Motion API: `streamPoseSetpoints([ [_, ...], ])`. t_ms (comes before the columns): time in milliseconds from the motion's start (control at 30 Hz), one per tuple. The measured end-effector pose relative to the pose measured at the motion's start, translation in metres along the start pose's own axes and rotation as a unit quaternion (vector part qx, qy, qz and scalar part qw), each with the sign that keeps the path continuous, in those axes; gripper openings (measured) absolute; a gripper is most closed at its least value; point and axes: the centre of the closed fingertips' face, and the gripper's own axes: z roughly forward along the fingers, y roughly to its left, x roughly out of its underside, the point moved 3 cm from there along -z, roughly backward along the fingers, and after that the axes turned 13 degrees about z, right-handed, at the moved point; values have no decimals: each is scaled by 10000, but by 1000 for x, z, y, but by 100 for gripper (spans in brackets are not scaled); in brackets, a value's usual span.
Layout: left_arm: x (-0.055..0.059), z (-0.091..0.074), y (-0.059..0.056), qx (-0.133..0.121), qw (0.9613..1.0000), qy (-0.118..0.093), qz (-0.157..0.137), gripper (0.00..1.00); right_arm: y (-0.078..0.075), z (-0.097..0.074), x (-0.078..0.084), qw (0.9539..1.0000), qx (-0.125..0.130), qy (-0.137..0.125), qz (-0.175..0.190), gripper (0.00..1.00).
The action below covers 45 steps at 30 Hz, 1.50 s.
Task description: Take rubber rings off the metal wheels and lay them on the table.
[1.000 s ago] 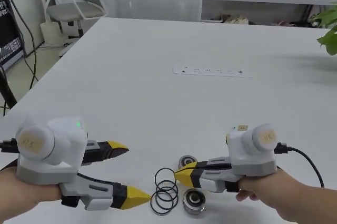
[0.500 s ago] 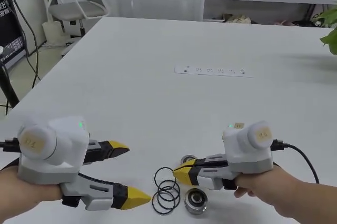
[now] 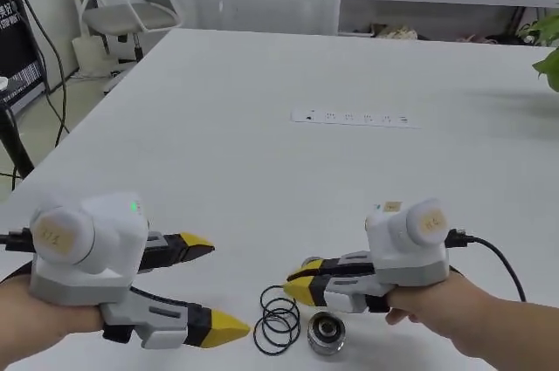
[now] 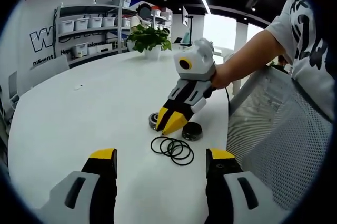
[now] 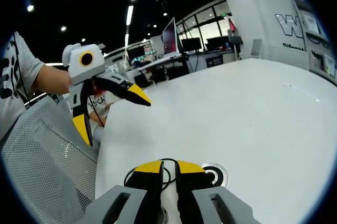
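Observation:
Several loose black rubber rings point(image 3: 278, 319) lie overlapping on the white table point(image 3: 262, 161), near its front edge. One metal wheel point(image 3: 325, 332) rests just right of them. A second wheel point(image 4: 154, 120) lies behind the right gripper's tips and appears again as the wheel point(image 5: 215, 174) in the right gripper view. My right gripper point(image 3: 301, 281) hovers just above the rings and wheels with its yellow jaws shut and nothing visibly held. My left gripper point(image 3: 212, 285) is left of the rings, jaws wide open and empty. In the left gripper view the rings point(image 4: 172, 149) lie ahead of the open jaws.
A white power strip point(image 3: 356, 118) is set in the table's middle. Office chairs point(image 3: 278, 6) stand at the far edge, with shelves behind them and a green plant point(image 3: 550, 52) at the right. The right gripper's cable point(image 3: 502, 262) trails to the right.
My right gripper has drifted slightly left and up, and it now covers the far wheel in the head view. The left gripper, rings and near wheel have stayed put.

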Motion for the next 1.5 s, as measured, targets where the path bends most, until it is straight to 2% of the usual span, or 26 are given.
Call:
streamPoseSetpoints([
  [367,-3,2,-1,52,10000,22,59,67,5,-13,-11,9997,-3,-248,36,14],
  [600,-13,5,2,63,9999,-54,108,68,5,-24,-21,9988,39,-474,93,20],
  [933,-23,3,1,72,9997,-137,192,68,6,-41,-25,9977,128,-653,112,28],
  [1200,-26,1,0,52,9996,-154,246,71,9,-56,-24,9975,167,-690,6,35],
  [1500,-30,-2,-1,50,9995,-187,267,72,15,-72,-19,9978,202,-598,-182,42],
])
